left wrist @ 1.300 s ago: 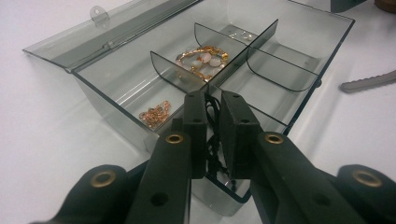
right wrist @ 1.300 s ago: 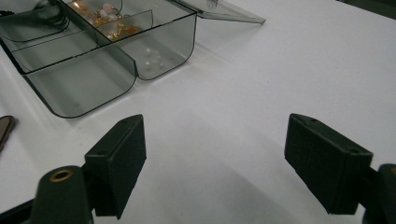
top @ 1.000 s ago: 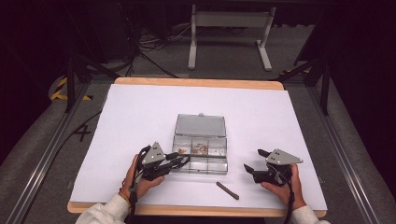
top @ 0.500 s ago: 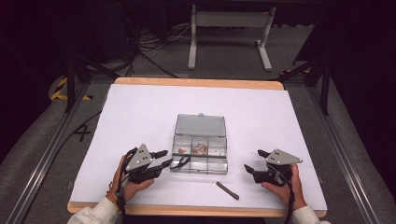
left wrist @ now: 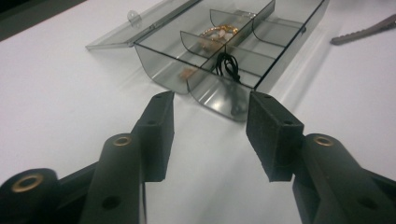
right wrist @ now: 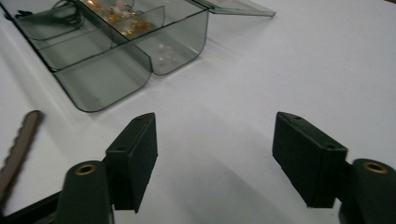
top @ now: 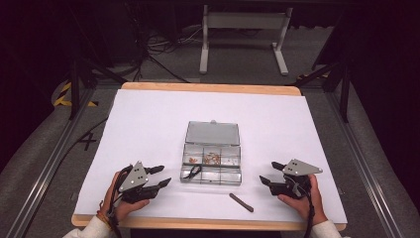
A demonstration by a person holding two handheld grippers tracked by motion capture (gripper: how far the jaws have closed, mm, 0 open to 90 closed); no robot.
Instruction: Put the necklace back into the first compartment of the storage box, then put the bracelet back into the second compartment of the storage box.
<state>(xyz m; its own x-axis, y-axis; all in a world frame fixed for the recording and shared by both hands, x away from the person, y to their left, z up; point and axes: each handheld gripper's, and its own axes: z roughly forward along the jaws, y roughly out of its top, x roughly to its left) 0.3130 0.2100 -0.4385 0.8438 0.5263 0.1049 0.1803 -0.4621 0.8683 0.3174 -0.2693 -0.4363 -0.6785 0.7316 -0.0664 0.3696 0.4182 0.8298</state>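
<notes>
Jaws of the left gripper (top: 159, 176) stand apart with nothing between them and have just been opening; the left gripper view shows bare white tabletop (left wrist: 56, 88) between the two pads. Jaws of the right gripper (top: 270, 173) also stand apart and empty, though they have just been closing somewhat.

The organizer box (top: 212, 166) sits at mid-tabletop between the two grippers, clear of both, with its lid (top: 213, 133) folded flat behind it. A black cord (top: 191, 172) lies coiled in the near-left compartment, and small gold-coloured pieces (top: 212, 157) lie in the middle compartment of the far row. A slim dark clip (top: 241, 202) lies on the tabletop just in front of the box, nearer the right gripper.

Likely faults from this position:

- The box is light, clear plastic on smooth paper. A jaw that meets its wall instead of entering a compartment probably pushes the whole box and scatters the small pieces.
- The cord is loose. A pinch on one loop may drag the rest over a divider.
- The clip lies flat. Jaws closing too high would likely slip over it; too low, they would snag the paper.
- The hinged lid may swing shut if the rear wall is nudged.
</notes>
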